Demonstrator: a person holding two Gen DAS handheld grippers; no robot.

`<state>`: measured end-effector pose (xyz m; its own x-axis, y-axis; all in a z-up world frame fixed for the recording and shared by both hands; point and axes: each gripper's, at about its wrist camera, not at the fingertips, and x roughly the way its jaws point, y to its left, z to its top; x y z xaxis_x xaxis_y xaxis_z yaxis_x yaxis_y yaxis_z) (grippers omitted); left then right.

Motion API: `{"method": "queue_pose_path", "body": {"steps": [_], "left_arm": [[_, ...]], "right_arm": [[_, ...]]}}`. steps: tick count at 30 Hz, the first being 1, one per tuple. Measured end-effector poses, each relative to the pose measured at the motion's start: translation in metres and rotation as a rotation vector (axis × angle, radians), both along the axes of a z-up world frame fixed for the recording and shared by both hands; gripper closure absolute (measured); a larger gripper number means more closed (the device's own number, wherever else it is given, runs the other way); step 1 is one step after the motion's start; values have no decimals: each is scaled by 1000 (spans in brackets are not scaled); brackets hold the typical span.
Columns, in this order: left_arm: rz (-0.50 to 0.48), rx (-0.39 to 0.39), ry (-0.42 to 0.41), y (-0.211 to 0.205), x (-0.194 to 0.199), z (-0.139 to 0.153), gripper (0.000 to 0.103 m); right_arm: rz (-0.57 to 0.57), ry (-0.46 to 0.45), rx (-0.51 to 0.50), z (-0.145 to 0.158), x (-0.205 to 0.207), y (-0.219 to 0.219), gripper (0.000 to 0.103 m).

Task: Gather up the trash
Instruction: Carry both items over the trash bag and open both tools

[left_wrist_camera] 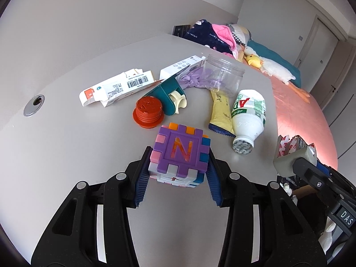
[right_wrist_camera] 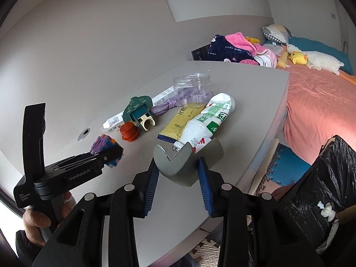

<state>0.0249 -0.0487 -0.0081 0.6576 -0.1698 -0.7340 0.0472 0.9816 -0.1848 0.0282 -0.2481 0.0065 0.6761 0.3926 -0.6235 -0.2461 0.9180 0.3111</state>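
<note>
While the left gripper clamps a foam letter cube just above the grey table, the right gripper pinches a grey foam corner guard near the black trash bag.

"N" on foam cube, "GenRobot.AI" on left tool
</note>
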Motion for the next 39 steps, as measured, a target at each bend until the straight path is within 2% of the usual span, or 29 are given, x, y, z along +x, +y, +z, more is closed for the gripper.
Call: {"method": "queue_pose_path", "body": {"steps": [11,21,39], "left_arm": [[-80,-19,-37,-42,-10,12,58],[-191,-23,-52,-99,-18,20,58],[-377,-31,-24,-186,-28,13,58]], "right_arm": [[-75,-37,-4,12,-27,-41,66],[-180,-49,0,15,-55,-91,66],[-380,-47,9,11,-93,-173,66]]}}
